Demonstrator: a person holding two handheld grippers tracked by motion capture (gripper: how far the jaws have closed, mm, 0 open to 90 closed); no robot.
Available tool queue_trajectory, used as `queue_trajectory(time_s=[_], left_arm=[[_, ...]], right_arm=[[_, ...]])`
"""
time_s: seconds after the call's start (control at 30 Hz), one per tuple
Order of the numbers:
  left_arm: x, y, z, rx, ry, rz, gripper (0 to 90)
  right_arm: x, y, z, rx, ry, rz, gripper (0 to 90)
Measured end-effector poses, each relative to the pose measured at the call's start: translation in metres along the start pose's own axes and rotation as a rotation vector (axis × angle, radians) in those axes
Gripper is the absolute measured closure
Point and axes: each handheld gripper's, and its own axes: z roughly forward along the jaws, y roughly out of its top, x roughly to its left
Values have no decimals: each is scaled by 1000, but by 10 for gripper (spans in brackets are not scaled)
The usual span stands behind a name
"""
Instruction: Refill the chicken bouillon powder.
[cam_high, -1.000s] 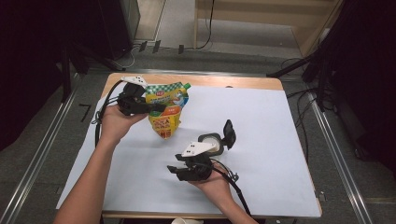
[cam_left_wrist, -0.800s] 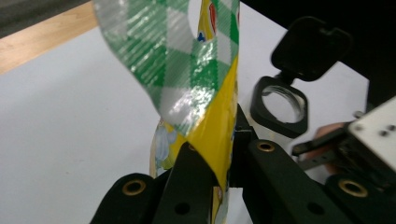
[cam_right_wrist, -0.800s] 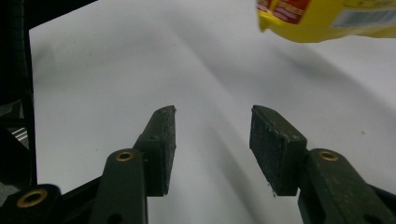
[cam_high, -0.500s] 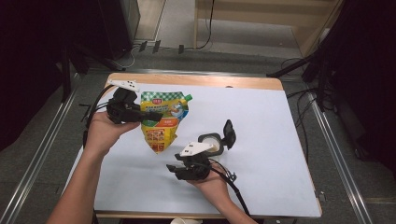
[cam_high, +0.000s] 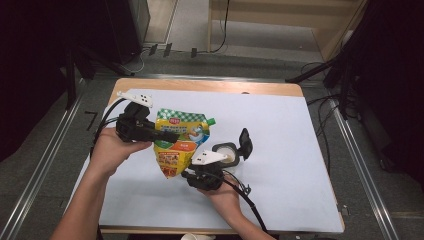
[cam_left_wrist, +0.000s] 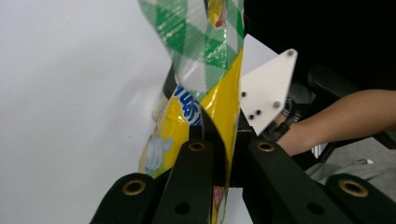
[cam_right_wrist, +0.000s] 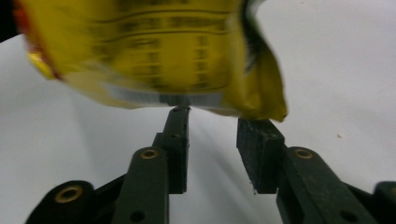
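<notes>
A yellow and green pouch (cam_high: 180, 142) is held clear of the white table (cam_high: 280, 140) by the left gripper (cam_high: 150, 131), whose 2 jaws are clamped on the pouch's upper edge. The pouch's lower end hangs just in front of the right gripper (cam_high: 186, 175), whose jaws have just been closing; a gap is seen between them, with nothing pinched. A small white cup (cam_high: 226, 152) is seen just beside the right gripper.

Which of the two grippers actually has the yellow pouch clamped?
The left gripper: its jaws pinch the yellow pouch edge. The right gripper has been closing, but its jaws stand apart just under the pouch's bottom corner.
</notes>
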Motion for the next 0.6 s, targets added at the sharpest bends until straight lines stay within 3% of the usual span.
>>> queue_trajectory(time_s=[0.1,0.33,0.43,0.47,0.5,0.53,0.6], left_arm=[[-6,0,-1,4,-13,3,900],[-11,-2,-8,-9,-34,-20,900],[-8,-3,-8,-18,-41,-44,900],[-7,-4,-8,-23,-43,-53,900],[-5,-5,-7,-30,-42,-58,900],[-4,-5,-6,-33,-37,-67,900],[-4,-4,-6,-35,-3,-75,900]], right_arm=[[0,-1,1,-3,-11,8,759],[0,-5,2,-46,-36,-7,761],[2,-4,1,-74,-12,-9,751],[6,-3,0,-93,-13,-62,742],[6,-3,0,-93,-13,-62,742],[11,-2,-2,-97,-22,-98,725],[13,-3,-2,-97,-16,-111,714]])
